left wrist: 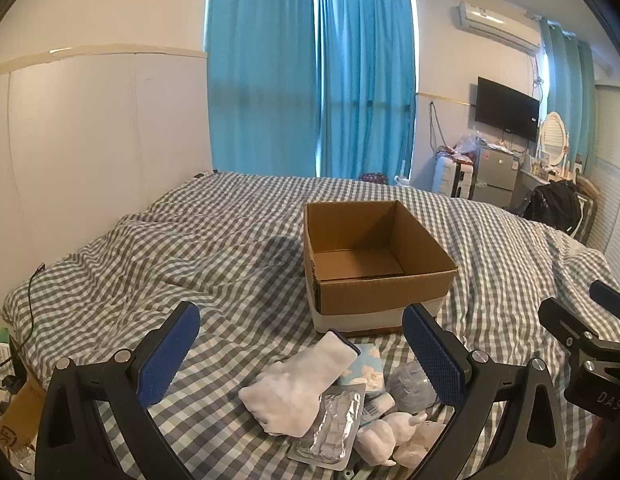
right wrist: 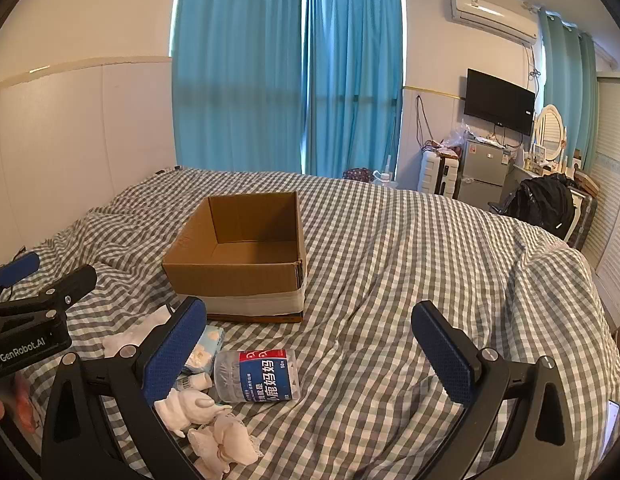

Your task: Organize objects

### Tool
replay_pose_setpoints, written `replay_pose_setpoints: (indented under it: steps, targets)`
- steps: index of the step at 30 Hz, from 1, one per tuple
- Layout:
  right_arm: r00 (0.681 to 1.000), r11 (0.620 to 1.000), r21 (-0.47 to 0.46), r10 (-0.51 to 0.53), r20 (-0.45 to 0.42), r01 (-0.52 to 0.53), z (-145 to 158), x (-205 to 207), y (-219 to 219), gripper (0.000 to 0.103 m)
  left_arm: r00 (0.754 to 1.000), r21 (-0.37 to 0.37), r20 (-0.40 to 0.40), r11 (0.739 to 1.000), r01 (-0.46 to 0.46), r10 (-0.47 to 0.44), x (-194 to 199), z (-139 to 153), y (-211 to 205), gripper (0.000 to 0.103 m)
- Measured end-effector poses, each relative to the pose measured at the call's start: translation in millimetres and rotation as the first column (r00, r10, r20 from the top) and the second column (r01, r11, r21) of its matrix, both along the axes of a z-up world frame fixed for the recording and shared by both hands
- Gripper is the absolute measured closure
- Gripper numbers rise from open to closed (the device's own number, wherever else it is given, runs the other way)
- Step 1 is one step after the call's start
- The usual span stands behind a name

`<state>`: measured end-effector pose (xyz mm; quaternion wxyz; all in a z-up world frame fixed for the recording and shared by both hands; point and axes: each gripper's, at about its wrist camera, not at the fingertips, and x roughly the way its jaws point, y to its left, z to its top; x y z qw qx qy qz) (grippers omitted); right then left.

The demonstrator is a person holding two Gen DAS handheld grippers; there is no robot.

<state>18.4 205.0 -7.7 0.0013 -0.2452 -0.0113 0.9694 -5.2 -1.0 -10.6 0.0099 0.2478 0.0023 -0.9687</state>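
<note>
An open, empty cardboard box (left wrist: 374, 264) (right wrist: 238, 256) stands on the checked bed. In front of it lies a pile of small items: a white sock (left wrist: 298, 384), a blister pack (left wrist: 330, 432), a tissue packet (left wrist: 362, 368) (right wrist: 206, 348), a white figurine (left wrist: 386, 436) (right wrist: 190, 404) and a clear round container with a blue and red label (right wrist: 258, 376). My left gripper (left wrist: 302, 352) is open above the pile. My right gripper (right wrist: 310, 348) is open, with the pile at its left finger. Neither holds anything.
The grey checked duvet (right wrist: 410, 280) covers the bed. A white headboard wall is at the left. Blue curtains, a TV (right wrist: 498, 100), a small fridge and a black backpack (right wrist: 546, 200) are beyond the bed. A phone (right wrist: 612, 428) lies at the right edge.
</note>
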Motion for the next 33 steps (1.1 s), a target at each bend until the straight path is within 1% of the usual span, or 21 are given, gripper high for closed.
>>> replay_pose_setpoints:
  steps: [15, 33]
  targets:
    - [1.000, 1.000, -0.007, 0.000, -0.003, 0.000, 0.1, 0.2, 1.1, 0.000, 1.000, 0.010, -0.010, 1.000, 0.005, -0.005, 2.3, 5.7, -4.1, 0.000]
    - [1.000, 1.000, -0.001, 0.020, -0.018, -0.020, 11.8, 7.0, -5.1, 0.000, 0.999, 0.006, -0.030, 1.000, 0.024, -0.024, 9.1, 14.1, -6.3, 0.000]
